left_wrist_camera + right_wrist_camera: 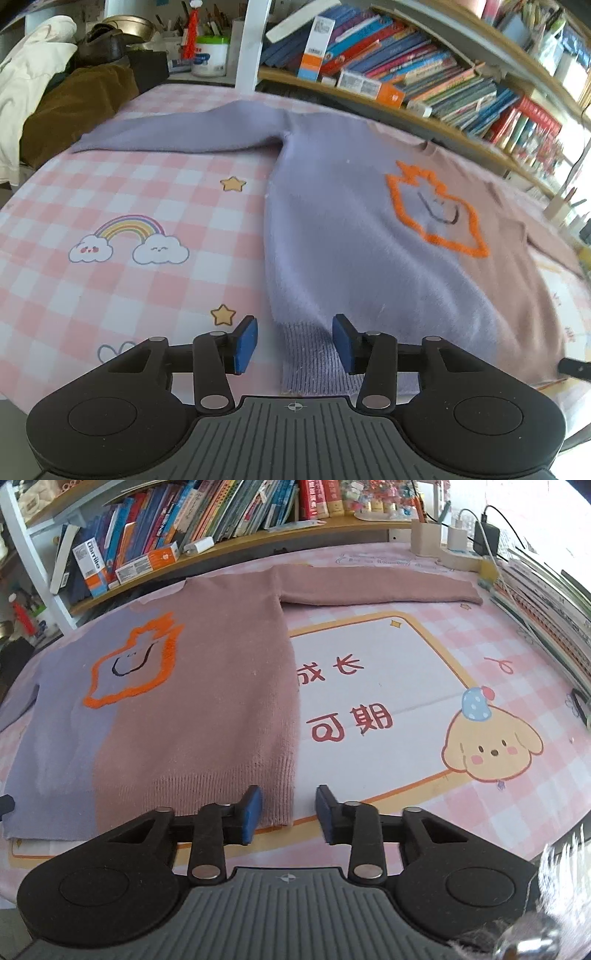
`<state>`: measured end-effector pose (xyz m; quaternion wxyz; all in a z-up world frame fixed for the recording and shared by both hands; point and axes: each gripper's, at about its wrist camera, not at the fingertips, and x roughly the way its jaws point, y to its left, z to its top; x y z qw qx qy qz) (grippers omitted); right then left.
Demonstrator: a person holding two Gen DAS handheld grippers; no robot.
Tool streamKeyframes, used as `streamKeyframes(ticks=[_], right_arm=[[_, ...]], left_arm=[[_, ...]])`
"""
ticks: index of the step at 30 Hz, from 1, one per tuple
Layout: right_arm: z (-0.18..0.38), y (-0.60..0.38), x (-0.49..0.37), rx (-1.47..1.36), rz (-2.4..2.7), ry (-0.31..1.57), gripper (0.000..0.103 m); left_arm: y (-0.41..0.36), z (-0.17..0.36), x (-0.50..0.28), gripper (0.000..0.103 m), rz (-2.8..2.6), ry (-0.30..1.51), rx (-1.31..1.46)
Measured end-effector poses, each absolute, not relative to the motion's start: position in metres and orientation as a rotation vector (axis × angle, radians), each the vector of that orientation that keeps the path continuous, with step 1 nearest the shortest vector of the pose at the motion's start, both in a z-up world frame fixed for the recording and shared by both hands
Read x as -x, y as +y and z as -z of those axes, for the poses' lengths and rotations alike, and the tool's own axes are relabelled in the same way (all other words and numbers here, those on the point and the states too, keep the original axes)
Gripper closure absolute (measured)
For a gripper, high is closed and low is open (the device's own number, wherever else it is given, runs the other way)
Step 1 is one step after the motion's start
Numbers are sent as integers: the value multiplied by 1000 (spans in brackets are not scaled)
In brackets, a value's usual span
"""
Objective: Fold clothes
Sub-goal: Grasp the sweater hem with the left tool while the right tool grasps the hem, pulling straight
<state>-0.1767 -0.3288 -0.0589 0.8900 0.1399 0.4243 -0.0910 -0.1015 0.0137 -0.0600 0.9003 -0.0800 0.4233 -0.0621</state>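
The left gripper (pixel 294 341) has its jaws apart, holding nothing, poised over the ribbed hem at the lilac corner of the sweater (pixel 351 229); its blue pads (pixel 245 345) straddle that hem without visibly pinching it. The right gripper (pixel 289 814) is likewise spread and empty, its left pad above the mauve hem corner of the sweater (pixel 192 686) and its right pad above the bare tablecloth (pixel 517 657) just beside the sweater's edge.

The sweater lies flat and face up on the tablecloth, half lilac, half dusty mauve, with an orange outlined motif (pixel 436 210) spanning the colour seam on the chest. Its lilac sleeve (pixel 177 131) stretches straight out from the shoulder, and its mauve sleeve (pixel 376 587) does the same on the opposite side.

Beside the sweater's lilac edge, the pink checked cloth shows a rainbow with clouds (pixel 129 240); beside the mauve edge sits a printed puppy (pixel 491 749). Beyond the sweater's neckline runs a shelf of books (pixel 424 70). Past the lilac cuff lies a heap of brown and cream clothing (pixel 55 107).
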Motion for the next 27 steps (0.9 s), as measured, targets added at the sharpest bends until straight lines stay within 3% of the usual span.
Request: streamKeyframes(ticks=[3, 6, 27], right_arm=[[59, -324, 173, -276, 162, 887, 86], [58, -319, 168, -242, 131, 893, 94], [55, -305, 171, -185, 213, 884, 96]], left_arm=[[14, 62, 99, 92, 150, 884, 179], [9, 63, 93, 98, 201, 897, 200], [18, 66, 92, 99, 207, 881, 161]])
